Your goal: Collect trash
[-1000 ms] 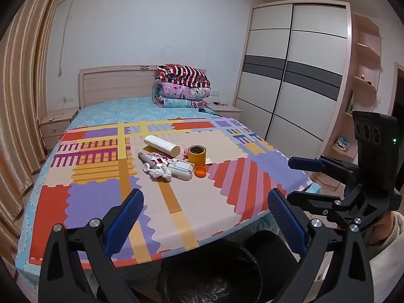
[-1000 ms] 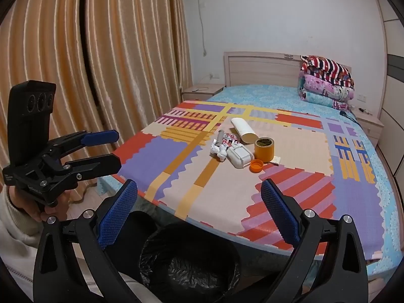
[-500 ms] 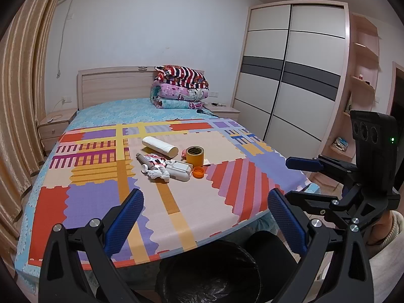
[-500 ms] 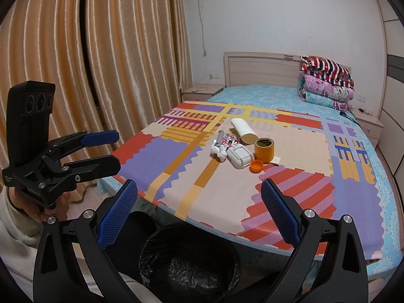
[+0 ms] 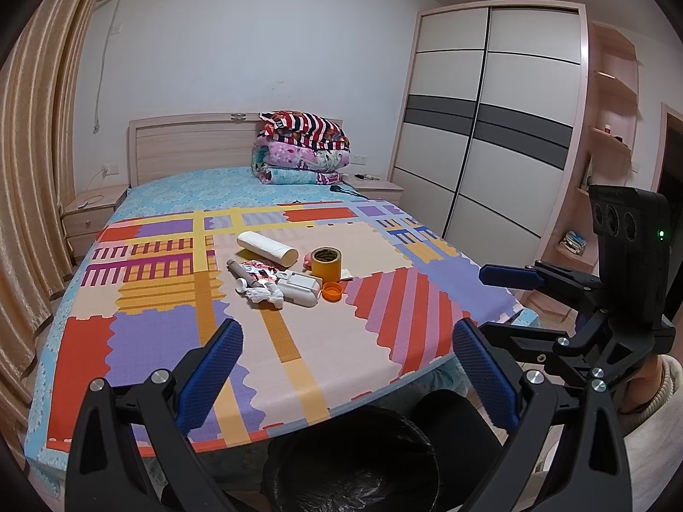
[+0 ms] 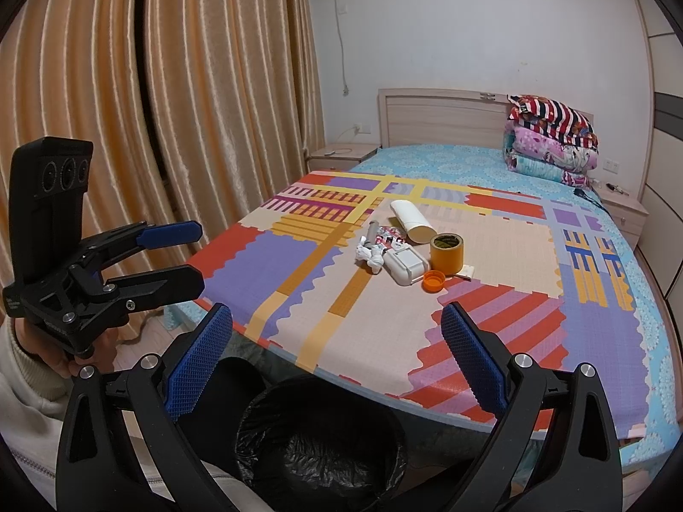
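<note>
A cluster of trash lies on the colourful mat (image 5: pixel 384 333) on the bed: a white tube (image 5: pixel 267 248), a yellow tape roll (image 5: pixel 326 263), an orange cap (image 5: pixel 332 291), a white carton (image 5: pixel 299 291), crumpled white tissue (image 5: pixel 262 295), a grey pen (image 5: pixel 240 272) and a red wrapper (image 5: pixel 258 269). The same cluster shows in the right wrist view around the tape roll (image 6: pixel 446 252). A bin with a black bag (image 5: pixel 354 461) stands at the bed's foot, below both grippers. My left gripper (image 5: pixel 348 371) is open and empty. My right gripper (image 6: pixel 337 354) is open and empty.
Folded quilts (image 5: pixel 301 153) are stacked by the headboard. A sliding wardrobe (image 5: pixel 491 136) and shelves stand on the right, curtains (image 6: pixel 170 106) on the left. Nightstands (image 5: pixel 89 213) flank the bed. The bin also shows in the right wrist view (image 6: pixel 320 439).
The left wrist view has shifted slightly, so the bed and trash sit a little more to the left. Both grippers stay open and empty.
</note>
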Demonstrator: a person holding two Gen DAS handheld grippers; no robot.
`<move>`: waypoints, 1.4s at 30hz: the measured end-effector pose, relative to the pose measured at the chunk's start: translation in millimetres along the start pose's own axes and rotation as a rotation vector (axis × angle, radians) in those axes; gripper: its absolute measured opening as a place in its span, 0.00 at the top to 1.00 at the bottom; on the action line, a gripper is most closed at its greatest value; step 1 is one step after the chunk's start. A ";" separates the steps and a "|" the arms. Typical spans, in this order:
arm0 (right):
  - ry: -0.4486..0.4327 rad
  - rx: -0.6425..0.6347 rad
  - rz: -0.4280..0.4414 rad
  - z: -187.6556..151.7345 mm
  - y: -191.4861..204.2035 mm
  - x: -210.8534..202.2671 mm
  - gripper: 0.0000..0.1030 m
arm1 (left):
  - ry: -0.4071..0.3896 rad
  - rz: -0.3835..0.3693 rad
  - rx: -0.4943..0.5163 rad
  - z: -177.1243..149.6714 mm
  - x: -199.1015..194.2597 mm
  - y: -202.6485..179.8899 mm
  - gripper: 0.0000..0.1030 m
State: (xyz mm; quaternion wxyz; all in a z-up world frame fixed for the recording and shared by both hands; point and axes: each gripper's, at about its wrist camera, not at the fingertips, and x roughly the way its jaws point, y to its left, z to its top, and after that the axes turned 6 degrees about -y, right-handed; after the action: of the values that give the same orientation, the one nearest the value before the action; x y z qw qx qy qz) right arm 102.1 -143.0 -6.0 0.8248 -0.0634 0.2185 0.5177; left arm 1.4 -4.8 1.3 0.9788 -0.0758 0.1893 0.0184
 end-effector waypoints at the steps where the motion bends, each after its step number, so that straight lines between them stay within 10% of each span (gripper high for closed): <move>1: 0.000 0.000 0.000 -1.1 -0.6 0.9 0.04 | 0.000 -0.001 -0.001 0.0 0.2 -0.1 0.08; 42: -0.025 0.016 -0.073 -6.2 -6.5 -8.4 0.04 | 0.001 -0.044 0.031 0.3 4.6 -5.4 0.08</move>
State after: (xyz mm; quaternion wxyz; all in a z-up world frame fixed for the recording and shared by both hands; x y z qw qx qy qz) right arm 102.9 -154.9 -8.7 0.8463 -0.0586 0.2098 0.4861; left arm 6.1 -10.0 0.7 0.9799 -0.0646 0.1884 -0.0060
